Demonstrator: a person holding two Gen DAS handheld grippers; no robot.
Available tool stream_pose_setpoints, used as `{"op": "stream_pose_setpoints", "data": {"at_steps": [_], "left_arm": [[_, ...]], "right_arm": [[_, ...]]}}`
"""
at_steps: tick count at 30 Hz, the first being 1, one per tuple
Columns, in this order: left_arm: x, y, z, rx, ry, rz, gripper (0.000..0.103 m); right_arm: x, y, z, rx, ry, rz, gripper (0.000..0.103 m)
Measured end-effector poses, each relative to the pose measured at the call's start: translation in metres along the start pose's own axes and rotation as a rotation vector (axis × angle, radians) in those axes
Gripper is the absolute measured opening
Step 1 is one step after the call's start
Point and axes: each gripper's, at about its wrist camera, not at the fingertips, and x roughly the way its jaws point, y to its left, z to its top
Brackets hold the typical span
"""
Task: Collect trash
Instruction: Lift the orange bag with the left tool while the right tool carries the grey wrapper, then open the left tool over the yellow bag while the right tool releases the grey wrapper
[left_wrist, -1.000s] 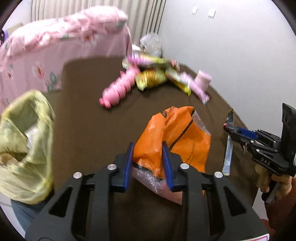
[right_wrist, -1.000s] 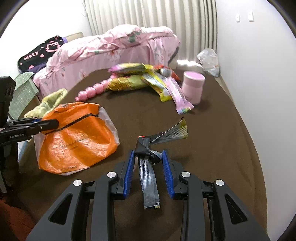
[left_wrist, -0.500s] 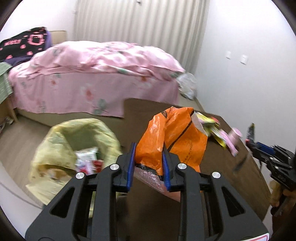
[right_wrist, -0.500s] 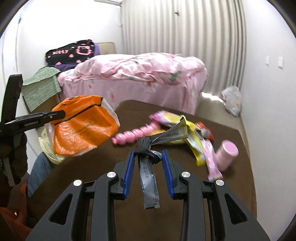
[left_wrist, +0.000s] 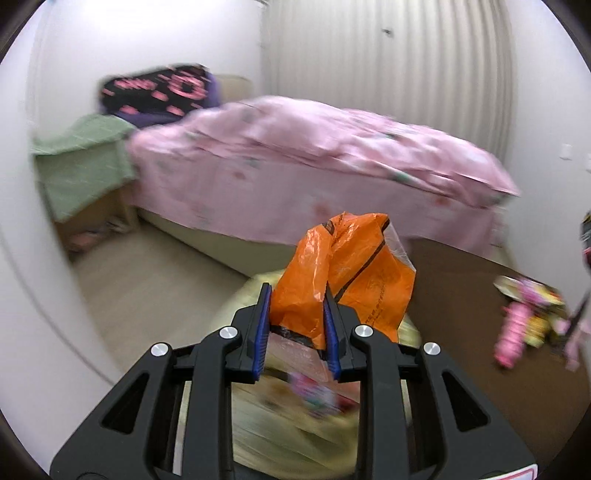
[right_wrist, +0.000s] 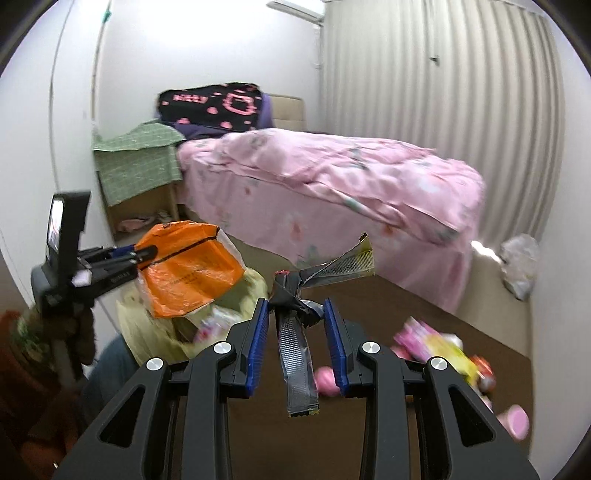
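A: What does the left gripper have?

B: Its two blue fingers squeeze an orange plastic bag. The bag is up in the air, right over the open yellow trash bag. Some wrappers lie inside the yellow bag, but they look blurry.

A: And the right gripper?

B: It pinches a gray, crumpled wrapper. One end hangs down between the fingers. The other end sticks up and to the right.

A: What is past that?

B: From the right camera, the left gripper holds the orange plastic bag above the yellow trash bag. More pink and yellow wrappers lie on the brown table. Behind it is a pink bed, then gray curtains.
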Motion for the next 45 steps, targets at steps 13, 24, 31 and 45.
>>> {"op": "stream_pose_setpoints", "data": {"at_steps": [13, 24, 31, 45], "left_arm": [[0.102, 0.011, -0.057, -0.002, 0.283, -0.061, 0.024], [0.100, 0.023, -0.068, -0.024, 0.289, 0.023, 0.022], [0.094, 0.033, -0.061, -0.131, 0.280, -0.070, 0.022], [0.075, 0.045, -0.049, -0.283, 0.262, -0.171, 0.056]], "right_arm": [[0.158, 0.035, 0.036, -0.030, 0.141, 0.292, 0.029], [0.240, 0.051, -0.010, -0.017, 0.367, 0.395, 0.029], [0.238, 0.054, -0.022, -0.013, 0.385, 0.410, 0.029], [0.209, 0.044, -0.023, 0.035, 0.327, 0.368, 0.042]]}}
